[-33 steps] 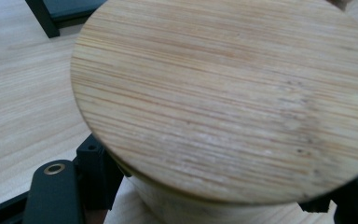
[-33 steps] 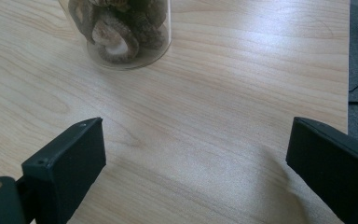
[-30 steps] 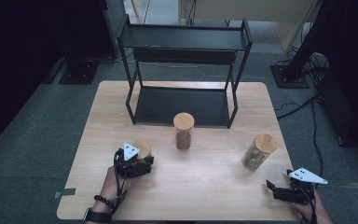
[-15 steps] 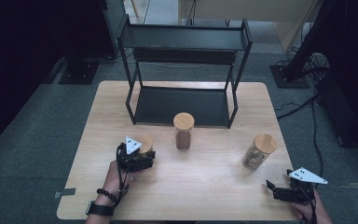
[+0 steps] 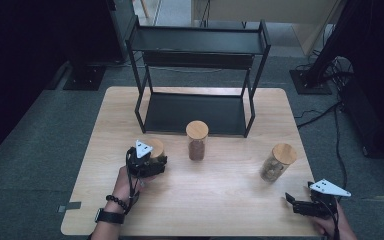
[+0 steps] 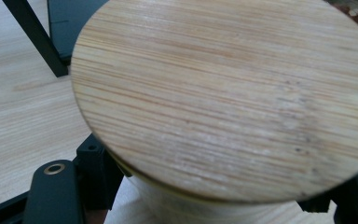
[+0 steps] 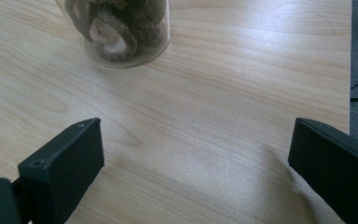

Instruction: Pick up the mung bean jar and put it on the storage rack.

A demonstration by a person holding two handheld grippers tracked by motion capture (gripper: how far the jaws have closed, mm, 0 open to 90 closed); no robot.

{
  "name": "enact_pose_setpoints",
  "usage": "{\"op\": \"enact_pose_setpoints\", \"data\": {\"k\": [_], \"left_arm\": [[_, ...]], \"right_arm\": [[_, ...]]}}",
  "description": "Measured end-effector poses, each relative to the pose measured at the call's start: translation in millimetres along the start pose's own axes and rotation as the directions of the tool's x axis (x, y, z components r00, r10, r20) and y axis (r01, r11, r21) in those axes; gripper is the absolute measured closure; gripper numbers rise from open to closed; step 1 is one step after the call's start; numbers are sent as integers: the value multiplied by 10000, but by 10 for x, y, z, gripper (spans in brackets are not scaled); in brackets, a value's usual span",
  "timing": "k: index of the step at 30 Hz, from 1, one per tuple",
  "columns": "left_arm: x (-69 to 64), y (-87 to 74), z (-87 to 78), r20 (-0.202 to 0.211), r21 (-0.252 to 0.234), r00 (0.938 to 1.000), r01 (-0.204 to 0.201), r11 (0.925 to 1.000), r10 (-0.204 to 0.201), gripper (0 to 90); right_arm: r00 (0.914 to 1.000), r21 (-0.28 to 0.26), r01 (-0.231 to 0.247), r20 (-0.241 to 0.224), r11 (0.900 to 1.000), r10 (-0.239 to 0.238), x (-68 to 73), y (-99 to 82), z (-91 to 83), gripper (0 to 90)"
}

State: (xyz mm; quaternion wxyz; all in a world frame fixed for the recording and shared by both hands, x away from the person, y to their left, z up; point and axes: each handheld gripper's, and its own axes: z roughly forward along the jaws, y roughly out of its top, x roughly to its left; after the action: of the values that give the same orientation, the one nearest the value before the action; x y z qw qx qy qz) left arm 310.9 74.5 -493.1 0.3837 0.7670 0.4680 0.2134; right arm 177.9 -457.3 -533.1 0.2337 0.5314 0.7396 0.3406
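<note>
The left claw [image 5: 149, 164] is clenched on a jar with a round bamboo lid [image 6: 223, 93], its black jaws closing on the jar's body just under the lid; in the left gripper view the lid sits right above the jaws, close to the camera. Beyond that claw, toward the back of the bench [image 5: 220, 200], stands a second lidded jar [image 5: 197, 140] with brown contents, and past it a black two-tier rack [image 5: 198, 75] whose lower tray rests on the wood. The right claw [image 5: 300, 204] hovers at the near right corner of the bench, and its jaws, which have just been opening wider, stand released with bare wood between them. Ahead of that claw and a little to its left sits a glass jar of dried mushroom slices [image 7: 119, 30], near the claw but apart from its jaws; the high view shows its bamboo lid.
</note>
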Motion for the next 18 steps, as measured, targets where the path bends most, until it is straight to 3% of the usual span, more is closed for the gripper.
{"op": "enact_pose_setpoints", "data": {"k": [18], "left_arm": [[27, 183, 109, -40, -94, 10000, 85, 9999, -86, 255]], "right_arm": [[10000, 103, 81, -40, 9999, -80, 8, 3, 7, 9]]}}
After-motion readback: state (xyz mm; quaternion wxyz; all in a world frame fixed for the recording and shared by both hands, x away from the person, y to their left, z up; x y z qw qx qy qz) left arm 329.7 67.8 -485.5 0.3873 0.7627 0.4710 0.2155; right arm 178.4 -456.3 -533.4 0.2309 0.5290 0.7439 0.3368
